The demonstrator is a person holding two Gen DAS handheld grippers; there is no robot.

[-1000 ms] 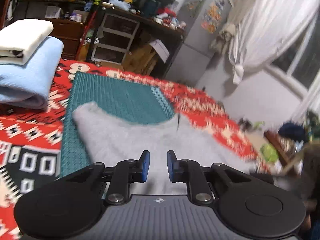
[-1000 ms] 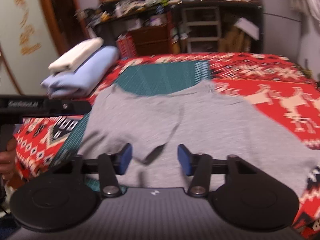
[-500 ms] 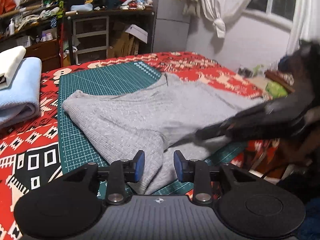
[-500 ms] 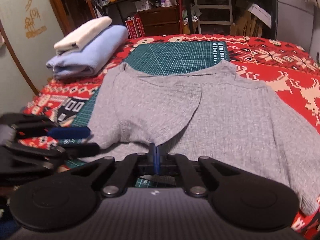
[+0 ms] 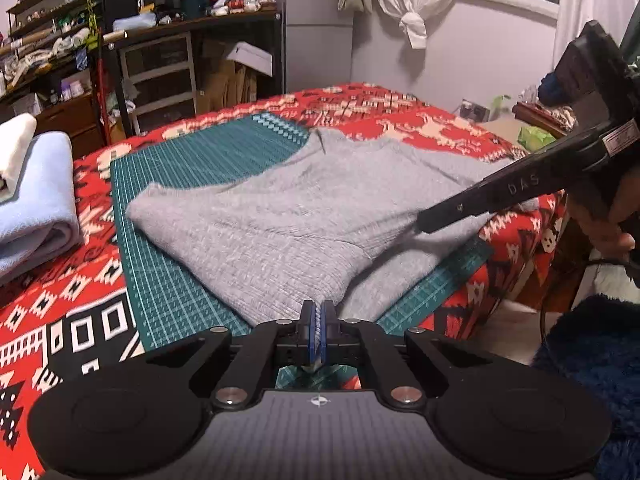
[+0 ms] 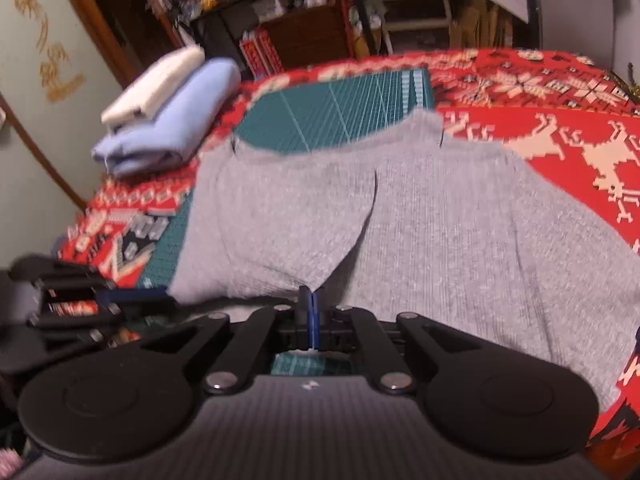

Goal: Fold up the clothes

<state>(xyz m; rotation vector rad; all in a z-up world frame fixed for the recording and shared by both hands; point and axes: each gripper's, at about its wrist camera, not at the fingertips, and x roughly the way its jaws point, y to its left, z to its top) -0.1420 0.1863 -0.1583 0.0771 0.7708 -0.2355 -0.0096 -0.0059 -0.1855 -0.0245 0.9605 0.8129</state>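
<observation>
Red patterned cloth (image 5: 80, 292) is spread over the bed, and a green cutting mat (image 5: 168, 300) is laid on top of it. On the mat, and partly on the red cloth beyond it, a grey knitted garment (image 5: 280, 232) is spread out. One side of it is folded over onto the middle, so a pointed flap is seen near the front edge of the bed.

The near edge of the grey garment (image 6: 440, 232) is gripped by both grippers. The jaws of the left gripper (image 5: 318, 334) are pressed together, with a thin bit of grey cloth seen between the blue pads. The jaws of the right gripper (image 6: 310, 320) are pressed together too, right at the tip of the folded flap. In the left wrist view the right gripper is seen from the side, reaching in over the garment's right part, and the person's hand (image 5: 600, 220) is wrapped round its handle. In the right wrist view the left gripper (image 6: 132, 298) is seen low on the left, at the garment's near corner.

A folded light blue cloth (image 6: 168, 124) is kept on the left part of the bed, well apart from the garment, and a folded white cloth (image 6: 152, 84) is laid on top of it. Behind the bed, crowded shelves (image 5: 52, 48), a grey fridge (image 5: 320, 28) and a tied white curtain (image 5: 412, 8) are seen.
</observation>
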